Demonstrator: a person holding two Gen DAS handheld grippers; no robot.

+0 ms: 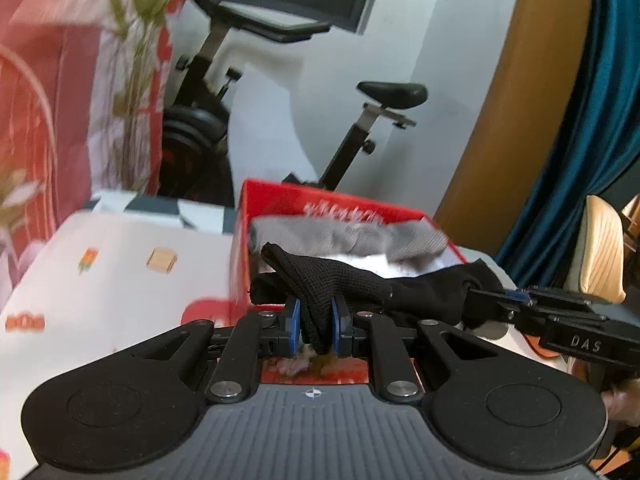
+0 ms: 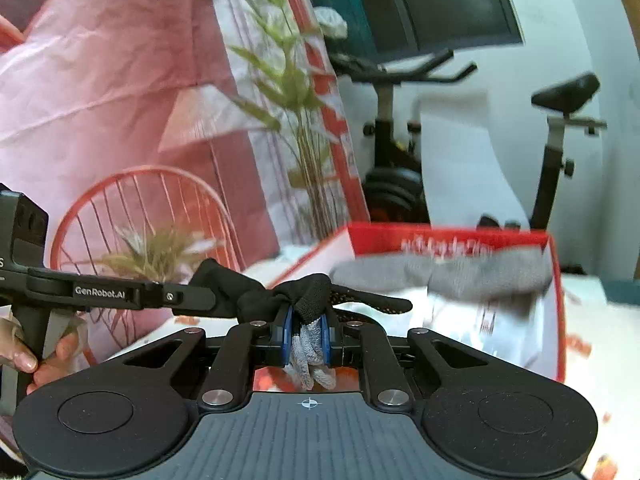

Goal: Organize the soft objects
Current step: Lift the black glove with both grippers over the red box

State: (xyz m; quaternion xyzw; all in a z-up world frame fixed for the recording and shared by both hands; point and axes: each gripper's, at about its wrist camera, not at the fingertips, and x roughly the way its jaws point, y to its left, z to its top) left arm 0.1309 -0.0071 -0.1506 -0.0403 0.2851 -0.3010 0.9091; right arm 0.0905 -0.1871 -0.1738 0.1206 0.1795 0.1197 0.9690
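Note:
A black knit glove (image 1: 328, 280) is stretched between both grippers just in front of a red box (image 1: 320, 200). My left gripper (image 1: 316, 322) is shut on one end of it. My right gripper (image 2: 306, 334) is shut on the other end of the black glove (image 2: 312, 300); it enters the left wrist view from the right (image 1: 500, 300). A grey knit piece (image 2: 310, 356) hangs between the right fingers. A grey sock-like cloth (image 1: 348, 236) lies across the open red box (image 2: 440, 236), over a white lining.
The box stands on a table with a white patterned cloth (image 1: 120, 280). Behind it are an exercise bike (image 1: 360, 128), a pink flowered curtain (image 1: 60, 100), a red wire chair (image 2: 140, 208) and a blue curtain (image 1: 592, 120).

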